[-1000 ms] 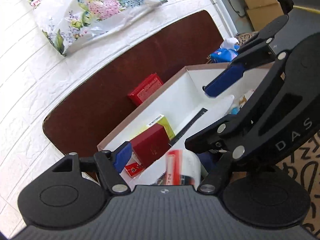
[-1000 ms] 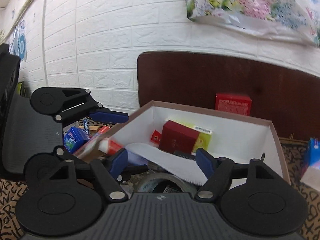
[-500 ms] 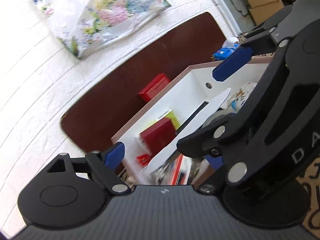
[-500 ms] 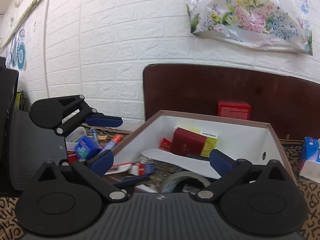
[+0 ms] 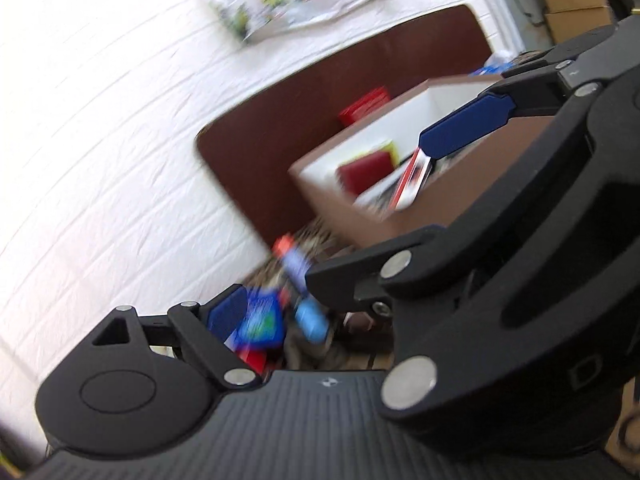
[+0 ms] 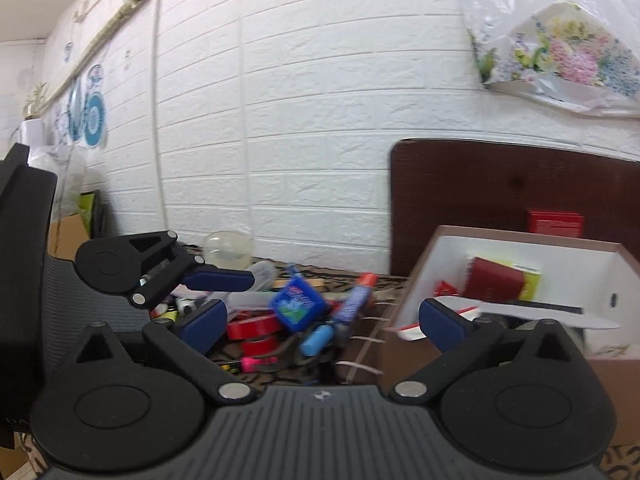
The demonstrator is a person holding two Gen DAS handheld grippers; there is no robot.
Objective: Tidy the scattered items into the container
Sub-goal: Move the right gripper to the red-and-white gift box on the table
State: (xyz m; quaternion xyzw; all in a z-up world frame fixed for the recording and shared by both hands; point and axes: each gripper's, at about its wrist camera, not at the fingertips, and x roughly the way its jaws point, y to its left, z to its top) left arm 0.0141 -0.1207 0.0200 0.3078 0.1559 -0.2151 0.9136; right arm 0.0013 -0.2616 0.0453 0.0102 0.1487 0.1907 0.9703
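The cardboard box (image 6: 608, 276), white inside, holds a dark red box (image 6: 494, 282), a yellow-green box and a white strip. It also shows blurred in the left wrist view (image 5: 352, 204). A pile of scattered items lies left of it: a blue packet (image 6: 298, 306), a blue tube with red cap (image 6: 354, 300), red tape rolls (image 6: 252, 326), a light blue piece (image 6: 316, 340). My right gripper (image 6: 322, 320) is open and empty, above the pile. My left gripper (image 6: 220, 294) is open and empty, at the pile's left; its left pad (image 5: 226, 310) is beside the blue packet (image 5: 262, 322).
A dark brown board (image 6: 500, 188) leans on the white brick wall behind the box, with a red box (image 6: 554, 222) in front of it. A clear plastic cup (image 6: 228, 246) stands behind the pile. A floral bag (image 6: 560, 52) hangs on the wall. Patterned cloth covers the table.
Both grippers have swung left from over the box to the pile of scattered items. The red and white packet that was at the left gripper now lies in the box. The left view is motion-blurred.
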